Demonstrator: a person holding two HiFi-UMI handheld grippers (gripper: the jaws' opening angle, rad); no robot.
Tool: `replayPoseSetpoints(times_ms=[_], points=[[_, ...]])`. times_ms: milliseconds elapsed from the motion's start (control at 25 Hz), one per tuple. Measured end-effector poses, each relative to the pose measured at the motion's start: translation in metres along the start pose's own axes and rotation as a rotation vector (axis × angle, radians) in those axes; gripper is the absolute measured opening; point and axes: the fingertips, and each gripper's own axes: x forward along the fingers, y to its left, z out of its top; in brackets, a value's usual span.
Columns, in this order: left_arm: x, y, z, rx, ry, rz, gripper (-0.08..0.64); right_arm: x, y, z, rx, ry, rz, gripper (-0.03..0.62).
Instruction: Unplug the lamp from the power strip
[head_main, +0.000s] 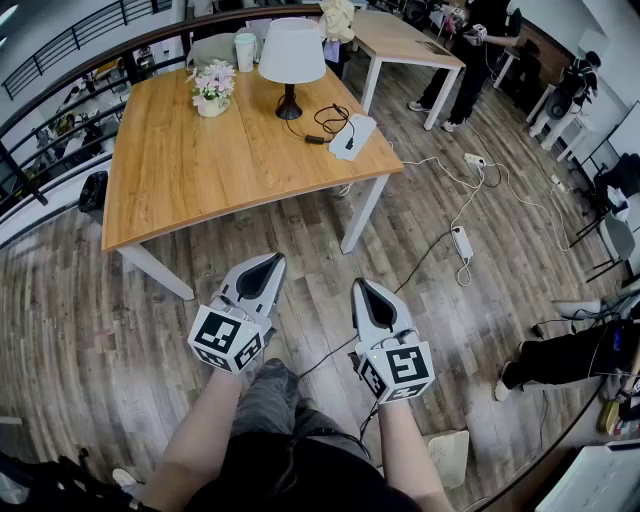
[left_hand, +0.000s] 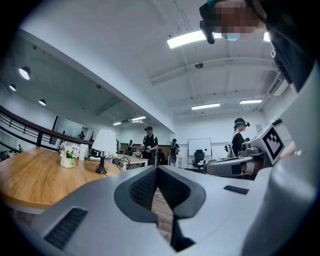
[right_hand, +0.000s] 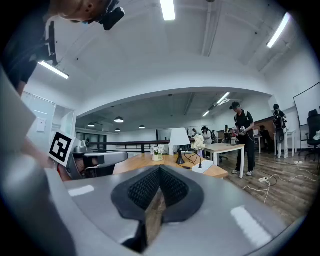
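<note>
both tools, left tool (head_main: 275, 261) and right tool (head_main: 360, 286), are clenched empty, well apart from the lamp (head_main: 291, 60).

floor (head_main: 480, 330): wood planks; table (head_main: 200, 170): wooden, white legs; railing (right_hand: 125, 143): dark; ceiling (right_hand: 150, 55): white, strip lights (left_hand: 190, 39)

1. The wooden desk (head_main: 190, 180) stands on white legs on a plank floor (head_main: 90, 330).
2. Near its far edge stands the lamp (head_main: 291, 52), white-shaded, on a dark base.
3. Left of the lamp are a flower pot (head_main: 212, 92) and, further back, a pale cup (head_main: 245, 50).
4. The white power strip (head_main: 353, 135) lies near the right corner, with a looped black cord (head_main: 328, 120) between it and the lamp base.
5. A second white strip (head_main: 462, 243) lies on the floor among loose cables.
</note>
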Motion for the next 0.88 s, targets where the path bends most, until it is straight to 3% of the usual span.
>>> replayPoseSetpoints(times_ms=[480,880], points=[[0.058,0.058,0.001,-0.005,0.010,-0.038,-0.003,0.078,-0.020,0.005,0.054,-0.017,0.006,0.007],[0.098,0.118,0.002,-0.037,-0.006,-0.107,-0.003,0.145,-0.028,0.009,0.043,-0.017,-0.050,0.008]])
